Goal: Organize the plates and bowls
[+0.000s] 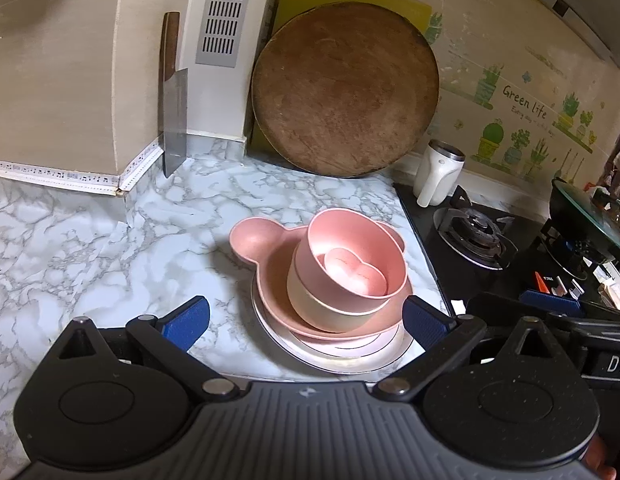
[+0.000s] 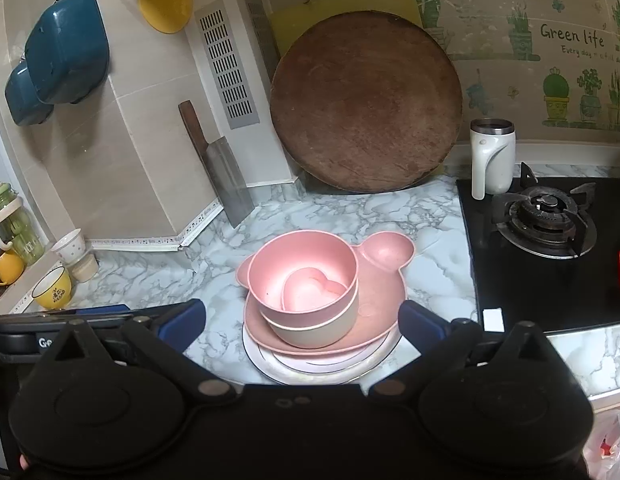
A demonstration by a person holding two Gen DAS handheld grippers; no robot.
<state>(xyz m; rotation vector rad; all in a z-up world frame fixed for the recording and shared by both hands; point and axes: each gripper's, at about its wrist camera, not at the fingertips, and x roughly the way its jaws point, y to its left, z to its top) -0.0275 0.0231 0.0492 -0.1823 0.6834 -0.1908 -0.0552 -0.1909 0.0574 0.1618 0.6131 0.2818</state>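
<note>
- Dishes: heart dish (image 2: 312, 294) inside pink bowl (image 2: 301, 270), beige bowl (image 2: 314, 330), eared plate (image 2: 384, 258), white plate (image 2: 322, 372), before the chopping board (image 2: 366, 100).
- Your left gripper (image 1: 305, 316) and right gripper (image 2: 301, 320) both gape wide, empty, flanking the stack.

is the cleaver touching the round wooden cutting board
Apart. The right wrist view shows it plainly: the cleaver leans on the wall left of the vent column, and that column and bare marble counter separate it from the round wooden cutting board.
</note>
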